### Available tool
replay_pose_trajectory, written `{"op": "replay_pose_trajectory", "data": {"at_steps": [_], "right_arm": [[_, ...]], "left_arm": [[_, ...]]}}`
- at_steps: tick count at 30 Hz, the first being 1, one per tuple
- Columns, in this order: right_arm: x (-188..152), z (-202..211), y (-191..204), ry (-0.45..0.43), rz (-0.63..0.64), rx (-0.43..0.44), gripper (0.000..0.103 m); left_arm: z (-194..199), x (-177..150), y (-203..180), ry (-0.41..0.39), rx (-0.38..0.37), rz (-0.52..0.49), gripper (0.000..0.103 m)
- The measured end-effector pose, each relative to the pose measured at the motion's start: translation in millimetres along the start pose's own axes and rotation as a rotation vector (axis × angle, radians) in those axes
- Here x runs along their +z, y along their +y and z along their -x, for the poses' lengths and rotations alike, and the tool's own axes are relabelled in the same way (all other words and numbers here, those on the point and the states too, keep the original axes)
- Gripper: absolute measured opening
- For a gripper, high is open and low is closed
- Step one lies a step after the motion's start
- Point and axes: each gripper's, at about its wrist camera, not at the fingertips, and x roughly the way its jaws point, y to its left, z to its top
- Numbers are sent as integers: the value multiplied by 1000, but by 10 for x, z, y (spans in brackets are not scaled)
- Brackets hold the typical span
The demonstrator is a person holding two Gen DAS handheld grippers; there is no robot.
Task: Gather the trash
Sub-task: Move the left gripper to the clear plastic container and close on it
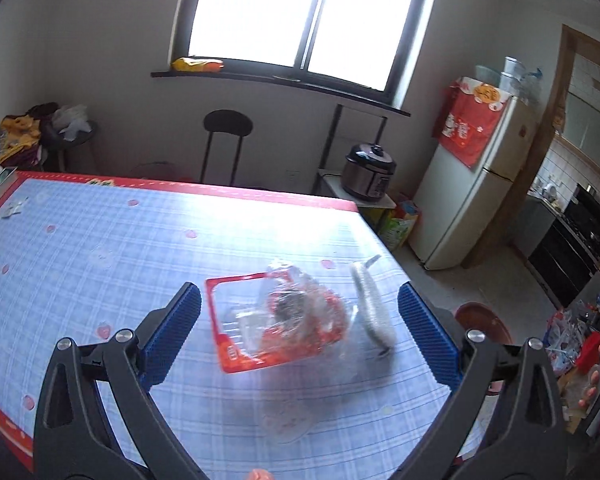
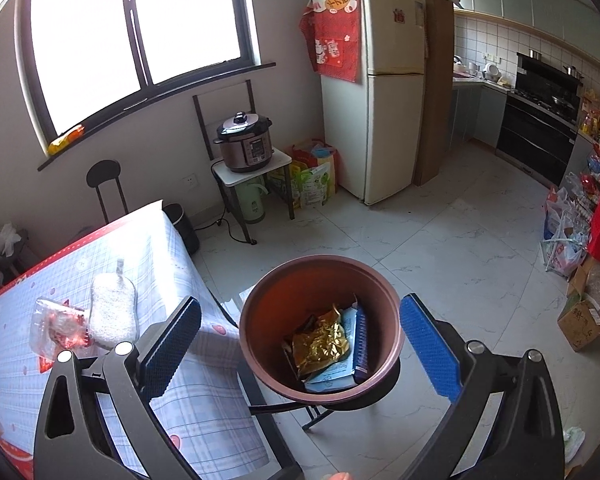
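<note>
The left gripper [image 1: 300, 332], jaws spread and empty, frames the crumpled plastic wrapper [image 1: 296, 312] near the table [image 1: 100, 248] edge for pickup; the right gripper [image 2: 300, 344], likewise released, hovers over the brown bin [image 2: 320, 320].

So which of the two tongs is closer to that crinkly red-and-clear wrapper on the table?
Left. The left tongs hang open right over the plastic wrapper, framing it. The right tongs are off the table's edge, open around the brown trash bin.

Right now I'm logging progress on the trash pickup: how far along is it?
Done: a gold wrapper and a blue packet lie in the brown bin. In hand: nothing; the left gripper frames the red-and-clear plastic package with jaws open, and the right gripper is open over the bin. Left: that package and perhaps the white sponge on the table.
</note>
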Motion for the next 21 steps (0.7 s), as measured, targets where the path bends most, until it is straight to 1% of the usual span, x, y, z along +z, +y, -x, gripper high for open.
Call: {"op": "replay_pose_trajectory", "data": {"at_steps": [4,7,9,13,15,21], "right_arm": [[-7,-19,363,15,44,25,97],[-29,-51,646,30,84,43,97],[-57,-82,836,40,107,55,97],[-119,-173,1198,73,154,75,97],[-157,-207,1350,88,163,88,97],[-270,-302,1705,127,154,123,97]], "left_arm": [[136,-125,477,-1,45,78,97],[201,-207,704,-14,61,104,97],[200,-250,790,-1,53,113,97],[83,-297,886,51,-6,125,97],[-10,-312,856,78,-31,112,97],[-353,-283,737,144,-142,67,97]]}}
